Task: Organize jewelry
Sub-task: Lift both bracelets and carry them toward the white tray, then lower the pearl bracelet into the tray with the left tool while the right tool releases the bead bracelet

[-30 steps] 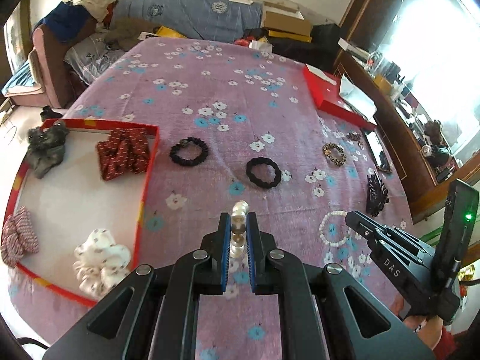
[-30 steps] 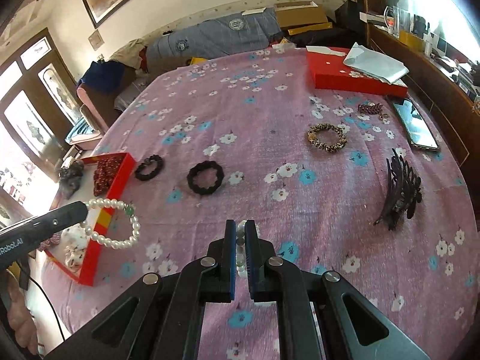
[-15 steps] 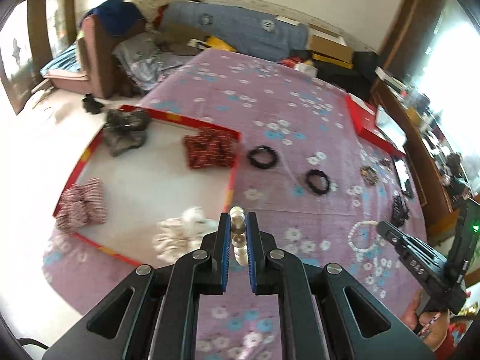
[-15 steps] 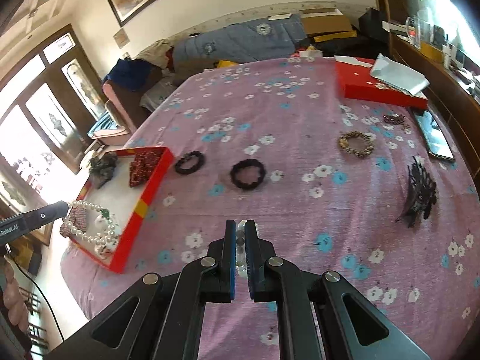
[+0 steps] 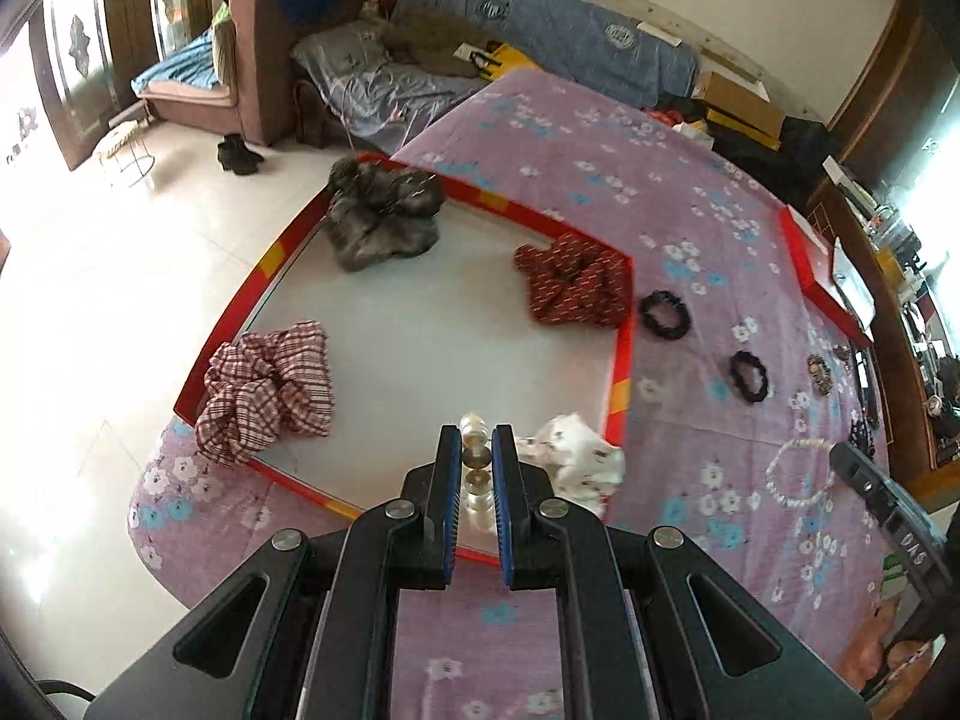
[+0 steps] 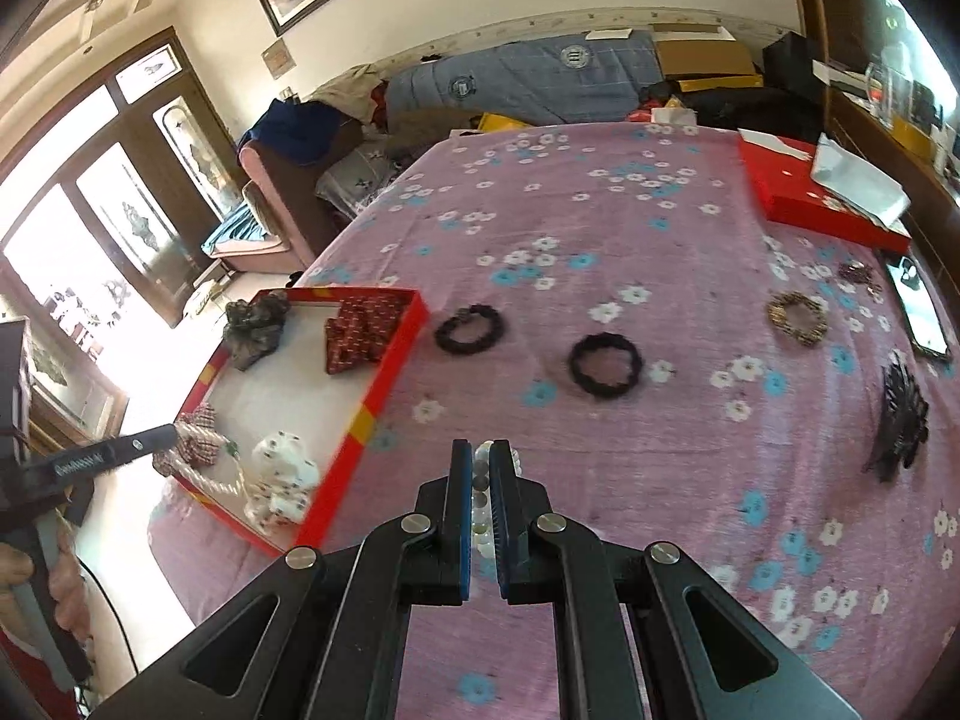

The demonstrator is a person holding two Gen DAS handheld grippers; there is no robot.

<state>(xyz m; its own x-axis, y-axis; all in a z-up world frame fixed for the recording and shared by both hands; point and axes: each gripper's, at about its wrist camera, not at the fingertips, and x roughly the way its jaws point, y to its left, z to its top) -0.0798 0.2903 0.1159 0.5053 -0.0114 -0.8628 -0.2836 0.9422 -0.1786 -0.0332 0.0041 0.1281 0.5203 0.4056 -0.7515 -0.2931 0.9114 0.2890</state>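
Pinching a first pearl bracelet (image 5: 474,429) in the left tongs (image 5: 477,441), jaws narrow on the beads, loop dangling over the near part of the red tray (image 5: 624,348), close to the white scrunchie (image 5: 576,456). Gripping a second pearl bracelet (image 5: 798,474) in the right tongs (image 6: 482,462), jaws likewise narrow around the beads, loop hanging above the floral purple cloth (image 6: 660,228), well to the right of the tray. Sharing the tray with the white scrunchie: a checked scrunchie (image 5: 264,390) at the near left rim, a grey scrunchie (image 5: 378,222) in the far corner, a red patterned scrunchie (image 5: 570,291) against the right wall. Lying out on the cloth beyond the tray: two black hair ties (image 6: 471,330), a brown beaded bracelet (image 6: 798,317), a black claw clip (image 6: 900,420), a phone (image 6: 921,312) and a flat red box (image 6: 822,204) at the far right.
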